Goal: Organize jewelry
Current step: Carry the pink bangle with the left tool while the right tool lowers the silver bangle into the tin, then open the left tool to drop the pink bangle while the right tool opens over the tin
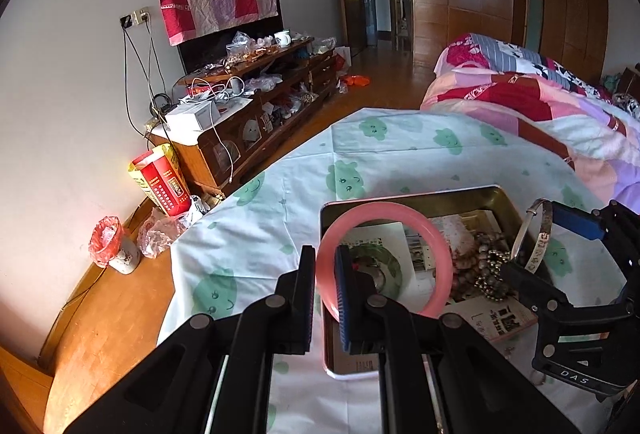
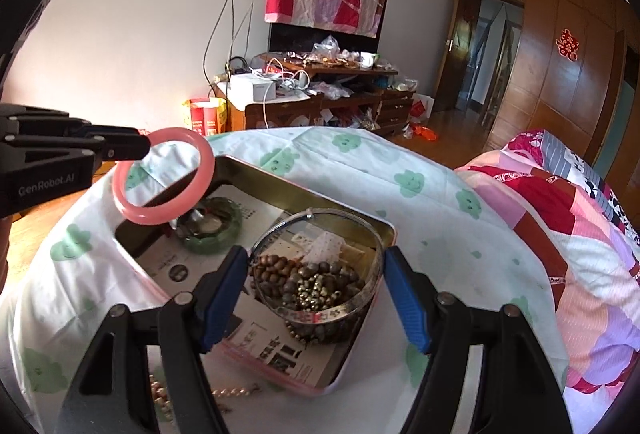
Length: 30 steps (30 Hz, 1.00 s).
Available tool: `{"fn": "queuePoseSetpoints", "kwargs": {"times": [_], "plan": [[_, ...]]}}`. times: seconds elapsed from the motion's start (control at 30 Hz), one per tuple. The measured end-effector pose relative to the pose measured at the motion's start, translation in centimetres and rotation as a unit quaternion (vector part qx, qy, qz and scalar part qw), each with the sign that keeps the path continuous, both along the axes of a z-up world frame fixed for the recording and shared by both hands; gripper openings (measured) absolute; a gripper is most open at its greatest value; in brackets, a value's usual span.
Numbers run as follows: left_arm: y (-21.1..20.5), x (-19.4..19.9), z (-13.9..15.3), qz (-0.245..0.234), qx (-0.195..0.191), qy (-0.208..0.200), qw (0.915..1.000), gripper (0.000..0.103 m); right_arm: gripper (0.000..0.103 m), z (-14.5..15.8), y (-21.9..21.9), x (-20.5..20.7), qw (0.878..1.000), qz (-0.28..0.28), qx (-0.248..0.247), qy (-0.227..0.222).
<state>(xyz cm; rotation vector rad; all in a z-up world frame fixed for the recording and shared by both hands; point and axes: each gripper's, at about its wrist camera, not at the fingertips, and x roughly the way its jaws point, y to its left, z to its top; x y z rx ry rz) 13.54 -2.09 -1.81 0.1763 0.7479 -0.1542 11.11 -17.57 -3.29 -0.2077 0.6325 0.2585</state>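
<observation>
Pink bangle (image 1: 384, 258) hangs clamped in the left gripper (image 1: 325, 298) above the metal tin (image 2: 280, 177), likely bound for storage there. The right gripper (image 2: 316, 290) holds a silver bangle (image 2: 316, 266) over the tin's beads (image 2: 316, 286).

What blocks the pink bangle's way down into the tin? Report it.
No lid or cover: the tin is open. Under the pink bangle, held by the left gripper, a green bangle lies on the tin's floor. Paper beside it looks bare.
</observation>
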Motion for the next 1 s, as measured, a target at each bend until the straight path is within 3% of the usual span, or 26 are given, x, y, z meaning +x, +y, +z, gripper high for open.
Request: {"fn": "queuePoseSetpoints", "kwargs": {"times": [0.33,0.43,0.5,0.57,1.0], "plan": [[-0.7,0.8,-1.0,-0.002,0.001,0.021,0.9998,0.015,0.075,-0.8,-0.2,0.1,1.0,-0.006,0.008,0.005],[-0.5,0.7,-1.2,0.0,-0.001,0.024,0.9997,0.028,0.079,-0.6,-0.4,-0.1,1.0,-0.012,0.012,0.001],[-0.3,0.5,-1.1,0.006,-0.001,0.018,0.9998,0.048,0.079,-0.6,-0.6,-0.2,1.0,-0.014,0.016,0.004],[0.0,0.4,-1.0,0.009,-0.004,0.012,0.9999,0.055,0.079,-0.6,-0.7,-0.2,1.0,-0.016,0.015,0.004],[0.8,0.3,-1.4,0.019,-0.017,0.025,0.9994,0.055,0.081,-1.0,-0.6,-0.8,1.0,-0.018,0.021,0.014]]}}
